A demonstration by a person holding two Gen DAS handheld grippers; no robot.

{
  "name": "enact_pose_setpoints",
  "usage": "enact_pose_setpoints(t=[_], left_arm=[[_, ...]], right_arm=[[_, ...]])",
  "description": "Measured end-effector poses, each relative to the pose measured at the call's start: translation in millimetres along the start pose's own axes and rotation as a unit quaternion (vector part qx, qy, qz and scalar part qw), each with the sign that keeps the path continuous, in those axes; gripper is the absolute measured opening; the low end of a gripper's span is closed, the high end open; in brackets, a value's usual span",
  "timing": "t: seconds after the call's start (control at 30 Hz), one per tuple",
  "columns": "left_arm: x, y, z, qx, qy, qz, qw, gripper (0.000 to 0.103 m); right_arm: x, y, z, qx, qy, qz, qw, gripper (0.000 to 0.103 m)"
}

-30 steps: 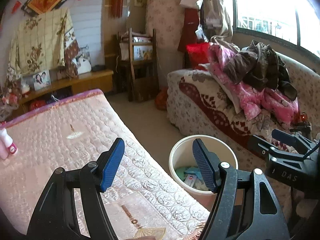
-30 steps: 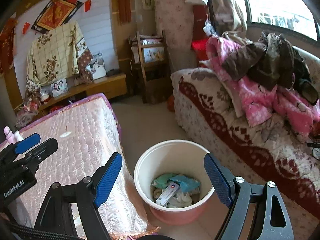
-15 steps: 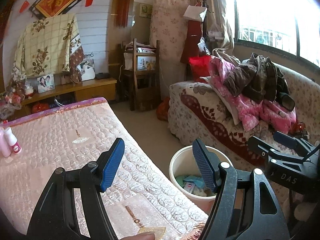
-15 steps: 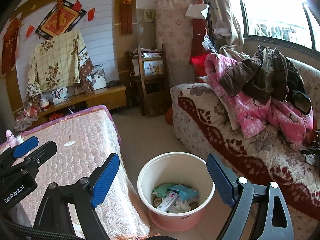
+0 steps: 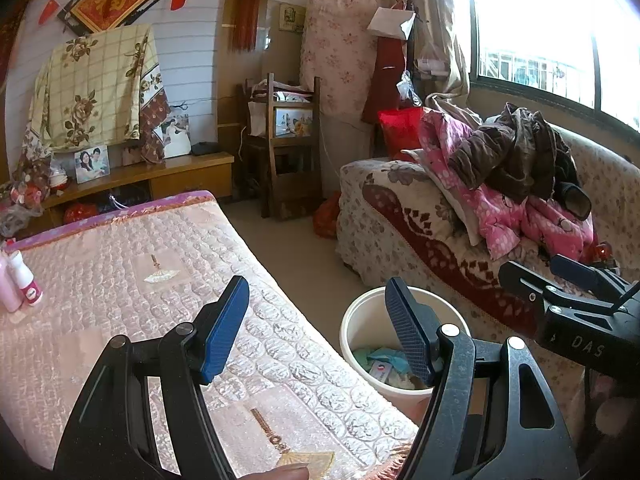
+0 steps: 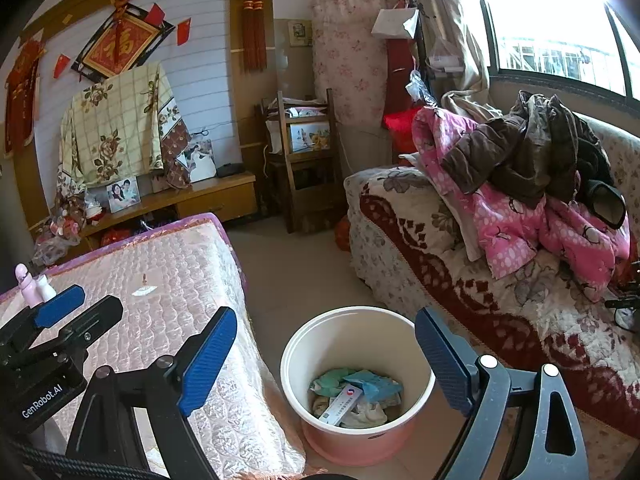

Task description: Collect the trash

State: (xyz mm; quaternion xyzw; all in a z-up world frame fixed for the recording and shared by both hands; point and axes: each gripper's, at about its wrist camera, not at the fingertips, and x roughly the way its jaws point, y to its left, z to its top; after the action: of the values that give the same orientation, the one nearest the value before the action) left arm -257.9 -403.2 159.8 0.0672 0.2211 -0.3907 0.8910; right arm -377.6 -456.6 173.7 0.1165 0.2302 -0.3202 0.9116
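Now, far off to the left of the left gripper (image 5: 316, 332), two small bottles (image 5: 20, 286), one pink and one white with a pink band, stand upright on the pink quilted table cover (image 5: 132, 280). The left gripper's blue-padded jaws stand apart with nothing between them; its left finger hangs over the quilted cover and its right finger crosses in front of the waste bin's rim. At the lower edge of that view, beneath the gripper, a fingertip (image 5: 288, 471) shows against the cover's fringe.

Just to the right of the cover's edge, on the floor, stands the waste bin (image 6: 296, 360), white inside and pink at the base. It sits between the table and the sofa. In it lies the collected trash (image 6: 352, 396): crumpled teal and blue wrappers, pale tissue, and a small white carton with a red and blue mark lying aslant on top.

The right gripper (image 6: 326, 364) hangs above the bin, pointing down toward it, so that the bin's mouth shows between its two fingers. Its jaws are opening, with no item between the pads. The left gripper's body shows at its far left, over the table.

Further right of both grippers, a sofa (image 6: 420, 248) under a floral red-and-cream throw carries a heap of pink and brown clothing (image 6: 520, 184), below a bright window (image 6: 552, 20).
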Motion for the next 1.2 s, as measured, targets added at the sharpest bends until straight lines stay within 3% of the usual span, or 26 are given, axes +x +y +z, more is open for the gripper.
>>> enact_pose_setpoints(t=[1.2], left_arm=[[13.2, 2.8, -6.8, -0.009, 0.023, -0.02, 0.9995, 0.07]], right_arm=[[17.6, -2.5, -0.8, -0.008, 0.023, 0.001, 1.0, 0.091]])
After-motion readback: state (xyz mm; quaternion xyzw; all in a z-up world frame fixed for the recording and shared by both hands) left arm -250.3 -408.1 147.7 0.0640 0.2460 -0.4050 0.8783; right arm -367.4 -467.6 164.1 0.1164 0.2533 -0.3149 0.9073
